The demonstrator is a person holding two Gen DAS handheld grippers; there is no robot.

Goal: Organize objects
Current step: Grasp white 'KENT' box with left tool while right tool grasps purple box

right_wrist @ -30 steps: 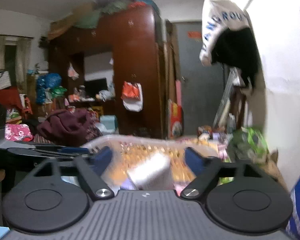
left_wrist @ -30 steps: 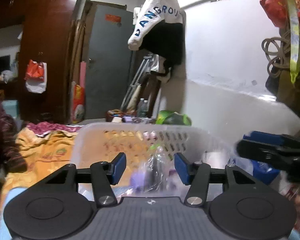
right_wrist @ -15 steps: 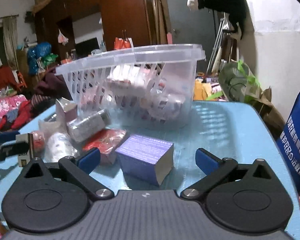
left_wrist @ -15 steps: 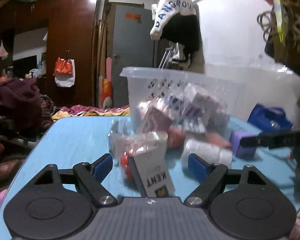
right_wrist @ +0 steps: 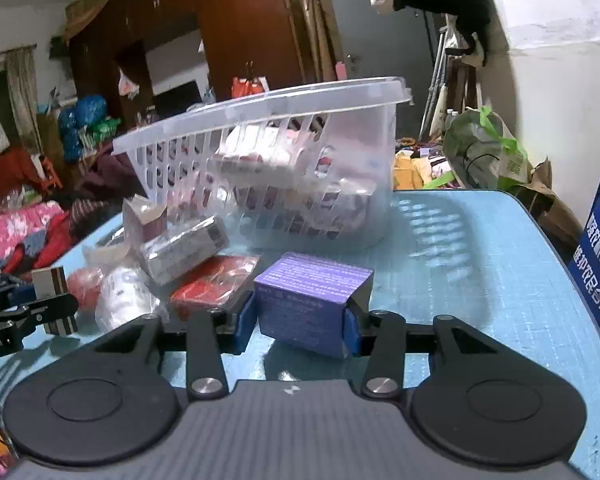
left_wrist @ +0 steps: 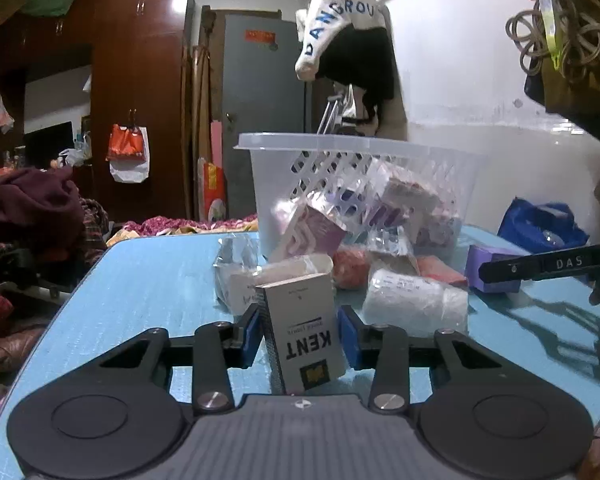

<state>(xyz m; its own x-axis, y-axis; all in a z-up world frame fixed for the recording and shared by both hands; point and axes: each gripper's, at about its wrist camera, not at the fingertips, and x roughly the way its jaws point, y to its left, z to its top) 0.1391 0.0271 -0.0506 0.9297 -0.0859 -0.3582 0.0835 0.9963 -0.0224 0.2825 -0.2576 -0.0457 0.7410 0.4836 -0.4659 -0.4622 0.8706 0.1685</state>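
Left wrist view: the blue bench (left_wrist: 148, 276) holds a clear basket (left_wrist: 356, 160), tipped on one side, with packets spilling out. The basket lies straight ahead of both grippers, behind the pile. The left gripper (left_wrist: 298, 332) is nearer the white box (left_wrist: 302, 336), which stands tall between its jaws. The jaws have just been closing and now squeeze the box. In the right wrist view, the right gripper (right_wrist: 296, 320) has its jaws closing too, clamped on the purple box (right_wrist: 310, 300), which lies flat with its long side across the jaws.
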